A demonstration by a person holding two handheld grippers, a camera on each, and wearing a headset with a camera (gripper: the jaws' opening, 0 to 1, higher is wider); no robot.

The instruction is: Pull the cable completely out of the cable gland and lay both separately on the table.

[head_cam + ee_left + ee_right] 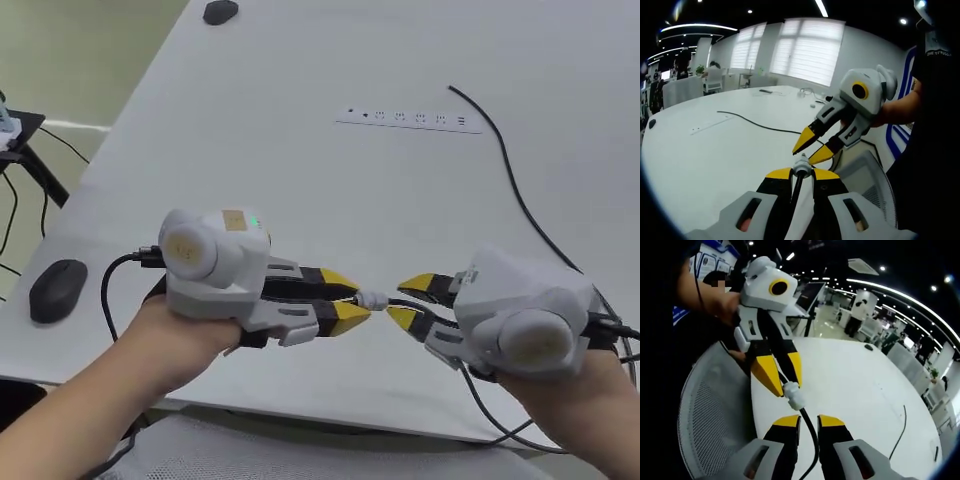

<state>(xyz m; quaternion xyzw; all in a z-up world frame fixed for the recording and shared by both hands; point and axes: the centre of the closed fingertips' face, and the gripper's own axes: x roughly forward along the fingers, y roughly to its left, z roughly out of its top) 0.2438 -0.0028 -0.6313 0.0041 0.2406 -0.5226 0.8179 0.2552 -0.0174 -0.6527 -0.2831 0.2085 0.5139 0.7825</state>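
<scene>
A small white cable gland [372,299] hangs just above the white table's [300,180] near edge, with a thin black cable [402,303] coming out of it to the right. My left gripper [350,301] is shut on the gland [801,164], which sits between its yellow tips. My right gripper [411,302] faces it from the right. Its jaws stand slightly apart around the cable [810,432], with a gap on each side. In the right gripper view the gland [794,396] sits at the tips of the left gripper [782,382].
A white power strip [410,118] lies further back, and its black cord [520,190] runs down the right side. A dark mouse [58,290] rests near the left edge. Another dark object [220,12] sits at the far end. A grey mesh chair [250,450] is below the near edge.
</scene>
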